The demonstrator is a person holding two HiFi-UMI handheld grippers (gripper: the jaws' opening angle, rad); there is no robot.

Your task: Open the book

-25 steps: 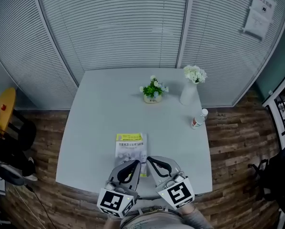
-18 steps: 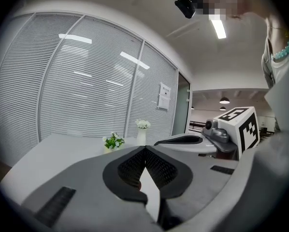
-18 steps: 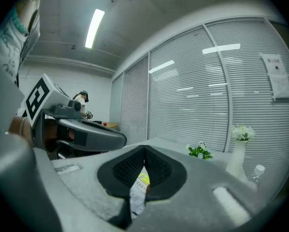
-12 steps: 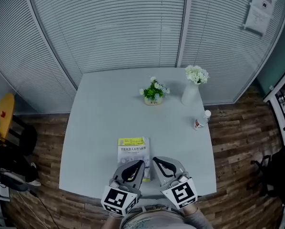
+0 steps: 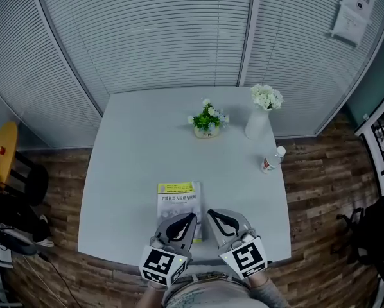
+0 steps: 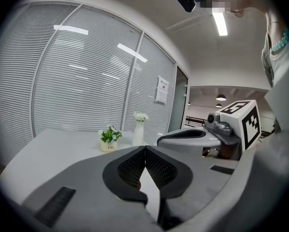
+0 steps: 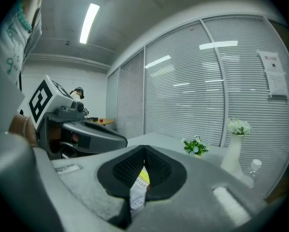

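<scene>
— On the pale grey desk (image 5: pixel 134 159), what lies where?

— A closed book (image 5: pixel 178 201) lies flat near the front edge, about midway along it, cover up, with a yellow band at its far end. Toward the far side stands a small potted plant (image 5: pixel 207 122) with white blossoms. Just to its right is a white vase (image 5: pixel 256 124) of white flowers. A small bottle (image 5: pixel 270 162) with a white cap stands near the right edge. All three are well apart from the book.

— And the tongs?

— The left tongs (image 5: pixel 192 217) and right tongs (image 5: pixel 210 213) sit side by side at the near edge. Each has its jaws drawn together at the tips, with nothing between them. From the head view, the left tip lies over the book's near right corner, though I cannot tell whether it touches. The right tip is just beside the book's right edge.

— What about the room?

— Closed slatted blinds (image 5: pixel 153 37) cover the glass walls behind the desk. The floor (image 5: pixel 320 191) is dark wood plank. Paper notices (image 5: pixel 354 15) hang on the upper right panel, and a yellow board (image 5: pixel 0 149) stands at the left. A strip light (image 7: pixel 89 21) glows on the ceiling.
</scene>
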